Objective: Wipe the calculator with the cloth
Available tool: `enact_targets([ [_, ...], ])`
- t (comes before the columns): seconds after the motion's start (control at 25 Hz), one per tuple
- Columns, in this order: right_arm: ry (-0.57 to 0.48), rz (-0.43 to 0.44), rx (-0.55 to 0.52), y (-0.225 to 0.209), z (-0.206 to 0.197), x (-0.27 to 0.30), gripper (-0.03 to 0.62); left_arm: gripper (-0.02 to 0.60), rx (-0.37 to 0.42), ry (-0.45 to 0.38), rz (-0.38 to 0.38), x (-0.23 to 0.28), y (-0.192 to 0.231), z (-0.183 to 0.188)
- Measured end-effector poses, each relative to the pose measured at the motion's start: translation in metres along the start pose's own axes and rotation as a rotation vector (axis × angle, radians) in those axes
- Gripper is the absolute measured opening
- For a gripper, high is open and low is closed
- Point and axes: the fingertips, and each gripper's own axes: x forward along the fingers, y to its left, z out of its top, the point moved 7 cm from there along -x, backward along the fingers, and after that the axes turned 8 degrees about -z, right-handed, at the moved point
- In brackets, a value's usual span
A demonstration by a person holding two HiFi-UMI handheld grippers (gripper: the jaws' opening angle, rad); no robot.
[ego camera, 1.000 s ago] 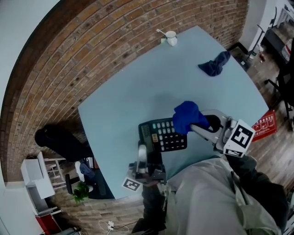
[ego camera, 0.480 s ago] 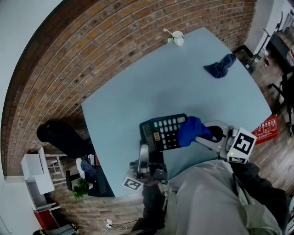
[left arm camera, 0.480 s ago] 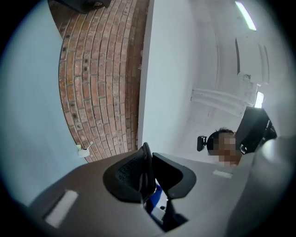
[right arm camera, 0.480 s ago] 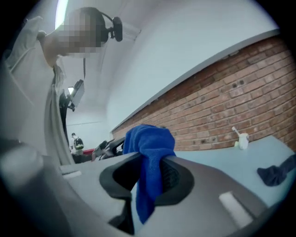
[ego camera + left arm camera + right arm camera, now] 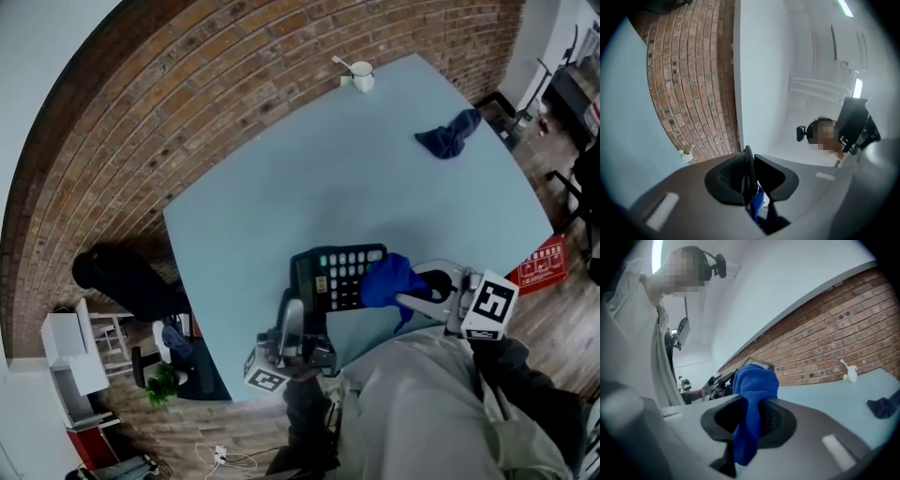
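Note:
The black calculator [image 5: 336, 277] is held up over the near edge of the light blue table [image 5: 281, 178], keys facing up. My left gripper [image 5: 302, 311] is shut on its near left edge; in the left gripper view the thin case [image 5: 749, 169] stands pinched between the pads. My right gripper [image 5: 414, 287] is shut on a bright blue cloth [image 5: 387, 279], which lies bunched on the calculator's right end. In the right gripper view the cloth [image 5: 753, 394] hangs down between the jaws, with the calculator [image 5: 757, 364] just beyond it.
A white mug [image 5: 362, 77] with a spoon stands at the table's far corner. A dark blue rag [image 5: 450, 133] lies near the right edge. A red sign [image 5: 542, 264] sits on the floor at right. Brick floor surrounds the table.
The right gripper has drawn the blue cloth down and to the right across the keys, from the calculator's top right corner to its right end. The calculator has rolled slightly in the left gripper.

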Motion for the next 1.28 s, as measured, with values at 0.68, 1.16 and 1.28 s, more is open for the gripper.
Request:
enact_targets([
  [0.68, 0.013, 0.072, -0.174, -0.029, 0.056, 0.027, 0.075, 0.037, -0.041, 0.099, -0.093, 0.015, -0.011, -0.029],
  [1.16, 0.015, 0.186, -0.072, -0.021, 0.069, 0.002, 0.075, 0.037, -0.058, 0.175, -0.127, 0.028, -0.008, -0.037],
  [1.28, -0.019, 0.113, -0.140, -0.028, 0.077, 0.020, 0.075, 0.037, -0.074, 0.188, -0.086, 0.031, -0.006, -0.046],
])
